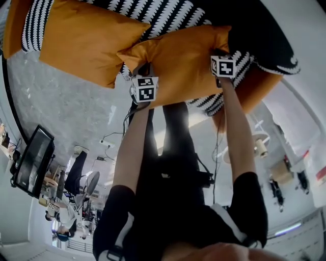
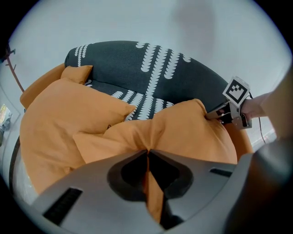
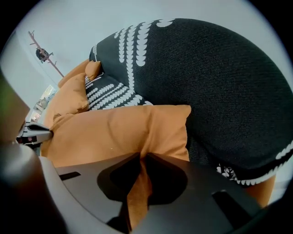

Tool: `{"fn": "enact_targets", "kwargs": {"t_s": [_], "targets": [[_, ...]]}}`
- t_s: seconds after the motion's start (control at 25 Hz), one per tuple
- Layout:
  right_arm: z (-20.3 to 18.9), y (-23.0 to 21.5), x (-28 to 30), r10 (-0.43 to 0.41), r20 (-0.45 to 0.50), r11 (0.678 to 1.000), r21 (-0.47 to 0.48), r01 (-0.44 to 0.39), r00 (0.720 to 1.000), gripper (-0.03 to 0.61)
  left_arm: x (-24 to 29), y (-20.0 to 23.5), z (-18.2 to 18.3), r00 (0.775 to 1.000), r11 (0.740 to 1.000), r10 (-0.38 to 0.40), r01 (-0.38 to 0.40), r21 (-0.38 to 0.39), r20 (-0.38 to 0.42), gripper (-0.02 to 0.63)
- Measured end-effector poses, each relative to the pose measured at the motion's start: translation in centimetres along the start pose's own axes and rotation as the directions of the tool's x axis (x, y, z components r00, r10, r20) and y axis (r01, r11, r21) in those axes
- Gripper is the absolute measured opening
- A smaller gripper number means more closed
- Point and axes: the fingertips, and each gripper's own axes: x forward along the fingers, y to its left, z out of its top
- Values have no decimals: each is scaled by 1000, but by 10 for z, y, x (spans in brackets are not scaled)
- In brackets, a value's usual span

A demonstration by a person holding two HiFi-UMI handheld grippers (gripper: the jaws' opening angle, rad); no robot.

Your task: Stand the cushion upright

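An orange cushion (image 1: 178, 63) lies flat on a round black seat with white scallop stripes (image 1: 168, 12). My left gripper (image 1: 138, 71) is shut on a pinched fold at the cushion's near left corner; in the left gripper view the fabric (image 2: 183, 132) runs between the closed jaws (image 2: 147, 153). My right gripper (image 1: 220, 52) is shut on the near right corner, and the right gripper view shows the cushion (image 3: 119, 128) bunched between its jaws (image 3: 141, 157). Each gripper shows in the other's view, at the cushion's far end (image 2: 219, 114) (image 3: 39, 132).
A second, larger orange cushion (image 1: 86, 38) lies on the seat to the left, touching the first. The seat has an orange outer shell (image 1: 260, 86). On the grey floor are a dark monitor (image 1: 33, 160), an office chair (image 1: 76, 173) and cables (image 1: 109, 142).
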Motion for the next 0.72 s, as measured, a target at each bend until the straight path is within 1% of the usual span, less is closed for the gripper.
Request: {"fn": "enact_targets", "kwargs": {"t_s": [0.04,0.24,0.4,0.72], "targets": [[-3,-3,-1,-3,3,1000,7,3,1000,40,0,-2,-1,1000,1000,-3,3,-1,4,12],[1,2,-14,-8,27,1000,15,8,1000,12,-14,-2,4,1000,1000,-5,5,10,26,5],[0,7,-29,-18,56,999,32,17,998,3,-27,-1,4,999,1000,-11,11,3,37,2],[-13,6,-50,-12,124,997,83,1,992,2,-47,-17,2,997,999,-23,19,50,67,2]]}}
